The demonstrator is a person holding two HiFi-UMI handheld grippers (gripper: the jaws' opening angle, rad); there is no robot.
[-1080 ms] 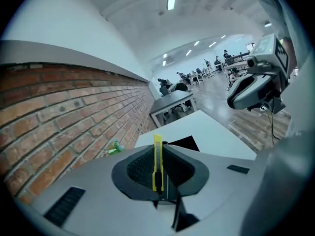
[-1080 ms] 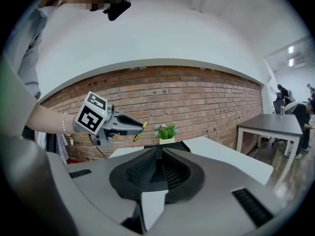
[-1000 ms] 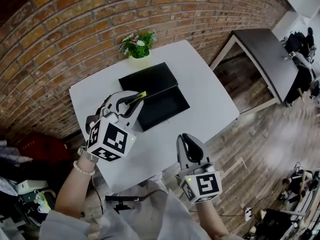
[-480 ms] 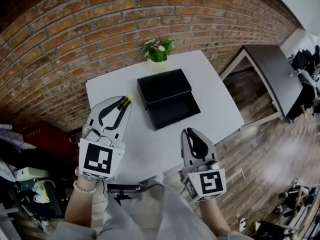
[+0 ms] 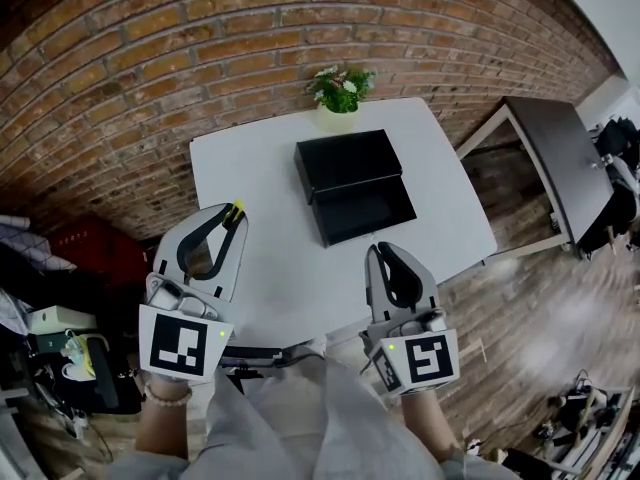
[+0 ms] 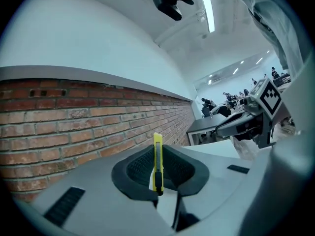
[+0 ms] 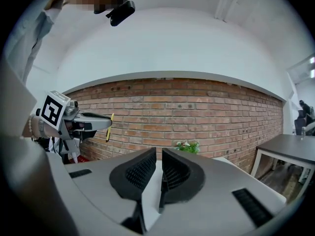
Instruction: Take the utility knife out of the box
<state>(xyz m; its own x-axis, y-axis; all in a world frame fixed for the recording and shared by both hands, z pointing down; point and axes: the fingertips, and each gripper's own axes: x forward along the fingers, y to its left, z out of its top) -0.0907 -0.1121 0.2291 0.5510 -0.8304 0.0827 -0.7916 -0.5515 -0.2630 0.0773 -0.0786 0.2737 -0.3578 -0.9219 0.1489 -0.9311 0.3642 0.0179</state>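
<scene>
A yellow utility knife (image 5: 236, 209) stands pinched between the tips of my left gripper (image 5: 234, 216), held in the air off the table's left edge, well left of the black box (image 5: 355, 184). In the left gripper view the knife (image 6: 157, 163) stands upright between the dark pads. The box lies open on the white table (image 5: 260, 248), its lid folded back toward the wall. My right gripper (image 5: 380, 251) hovers over the table's near edge, below the box, shut and empty; its pads (image 7: 172, 168) nearly meet with nothing between them.
A small potted plant (image 5: 341, 88) stands at the table's far edge against the brick wall (image 5: 200, 58). A dark side table (image 5: 560, 148) sits to the right on the wooden floor. Boxes and clutter (image 5: 60, 348) lie at the left.
My left gripper has carried the knife away from the box, leftward and up, rolling as it went. The right gripper rose a little.
</scene>
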